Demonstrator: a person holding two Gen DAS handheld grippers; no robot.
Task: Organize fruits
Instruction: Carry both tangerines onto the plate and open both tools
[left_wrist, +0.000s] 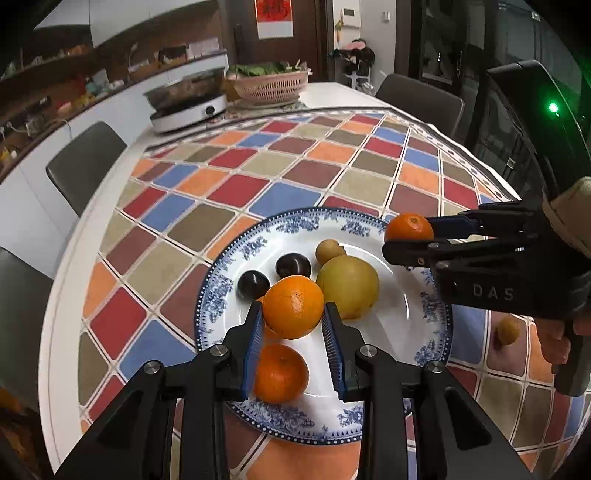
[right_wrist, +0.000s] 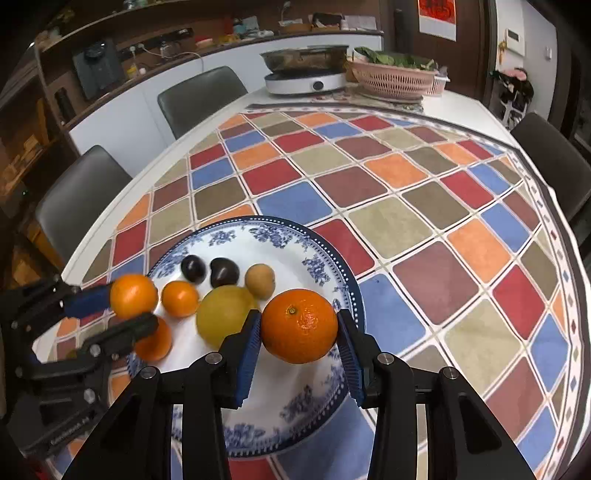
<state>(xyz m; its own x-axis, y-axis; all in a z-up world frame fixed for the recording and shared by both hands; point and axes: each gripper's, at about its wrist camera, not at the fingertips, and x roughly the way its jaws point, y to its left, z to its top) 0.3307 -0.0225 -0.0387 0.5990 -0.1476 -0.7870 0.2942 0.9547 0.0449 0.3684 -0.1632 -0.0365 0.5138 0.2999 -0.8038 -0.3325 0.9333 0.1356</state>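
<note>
My left gripper (left_wrist: 293, 325) is closed on a round orange mandarin with shiny bumpy skin (left_wrist: 293, 307). My right gripper (right_wrist: 299, 332) is closed on a bigger round orange mandarin with a small green stem dot (right_wrist: 299, 325). Both fruits hang just above the white round plate with blue flower rim (right_wrist: 321, 273). The left one is over the plate's 6 o'clock side in the left wrist view. The right one is over the rim at about 3 o'clock in the right wrist view.

I think these mandarins are light and a bit soft. The skin looks smooth, so they may slip or roll. A hard squeeze could squash them. I hold each one across its fat middle, and that seems the best spot.

On the plate lie two more small orange mandarins (right_wrist: 180, 298), a big yellow-green pear-like fruit (right_wrist: 221, 314), two dark shiny plum-like fruits (right_wrist: 193, 268) and a small brown round fruit (right_wrist: 260, 280). The plate sits on the tabletop with a colourful checked cloth (right_wrist: 406, 221).
</note>
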